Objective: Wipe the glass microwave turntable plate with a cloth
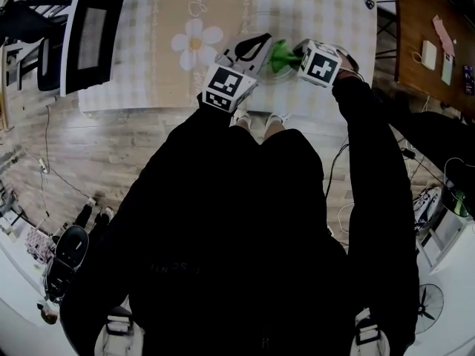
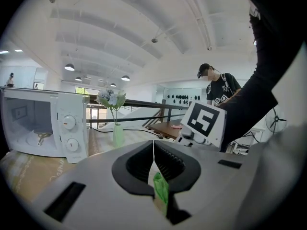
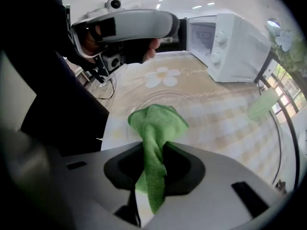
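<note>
The glass turntable plate (image 3: 158, 96) is clear and hard to make out; it is held above the checked tablecloth (image 1: 326, 6). My left gripper (image 1: 260, 44) is shut on its rim, and the thin glass edge (image 2: 153, 150) shows between the jaws in the left gripper view. My right gripper (image 3: 153, 169) is shut on a green cloth (image 3: 156, 123), whose free end lies against the plate. In the head view the cloth (image 1: 280, 55) sits between the two grippers, with the right gripper (image 1: 297, 53) just beside the left. From the right gripper view, the left gripper (image 3: 168, 25) is above the plate.
A white microwave (image 1: 89, 35) stands on the table's left with its door open, also in the right gripper view as the microwave (image 3: 230, 42). A green vase of flowers (image 2: 117, 133) stands near it. A person (image 2: 218, 87) stands far back. Cables lie on the wooden floor (image 1: 89, 154).
</note>
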`<control>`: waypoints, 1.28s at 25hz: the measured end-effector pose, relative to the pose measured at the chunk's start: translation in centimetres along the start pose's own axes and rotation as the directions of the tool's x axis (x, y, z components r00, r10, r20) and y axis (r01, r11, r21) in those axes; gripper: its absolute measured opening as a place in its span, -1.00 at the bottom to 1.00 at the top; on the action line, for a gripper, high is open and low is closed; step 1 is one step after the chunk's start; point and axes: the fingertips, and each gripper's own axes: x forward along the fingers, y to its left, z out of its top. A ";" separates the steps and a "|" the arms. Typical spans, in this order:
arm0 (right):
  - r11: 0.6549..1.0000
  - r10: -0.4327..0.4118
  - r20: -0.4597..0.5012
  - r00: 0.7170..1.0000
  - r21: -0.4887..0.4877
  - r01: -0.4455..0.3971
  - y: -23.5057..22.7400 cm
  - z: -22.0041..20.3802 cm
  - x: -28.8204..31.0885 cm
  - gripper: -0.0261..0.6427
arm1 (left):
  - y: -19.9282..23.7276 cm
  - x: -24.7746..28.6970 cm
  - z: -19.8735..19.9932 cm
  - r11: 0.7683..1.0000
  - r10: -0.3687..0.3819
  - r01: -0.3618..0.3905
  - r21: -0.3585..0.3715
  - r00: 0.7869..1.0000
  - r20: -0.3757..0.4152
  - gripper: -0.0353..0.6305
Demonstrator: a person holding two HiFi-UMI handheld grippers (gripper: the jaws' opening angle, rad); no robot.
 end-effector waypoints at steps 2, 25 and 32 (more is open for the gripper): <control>0.999 -0.038 0.007 0.999 0.009 0.038 -2.1 0.0 -0.8 -0.61 | 0.2 0.5 0.2 1.000 0.000 0.000 -0.002 1.000 0.001 -0.83; 0.977 -0.204 -0.067 0.977 -0.072 0.200 -11.9 -1.6 2.6 -0.60 | 1.7 2.3 -0.6 0.999 0.025 -0.026 -0.029 0.999 -0.021 -0.83; 0.983 -0.177 -0.067 0.982 -0.066 0.173 -10.8 -2.0 2.5 -0.61 | 1.5 2.2 -1.0 0.999 0.021 -0.022 -0.033 0.999 -0.028 -0.83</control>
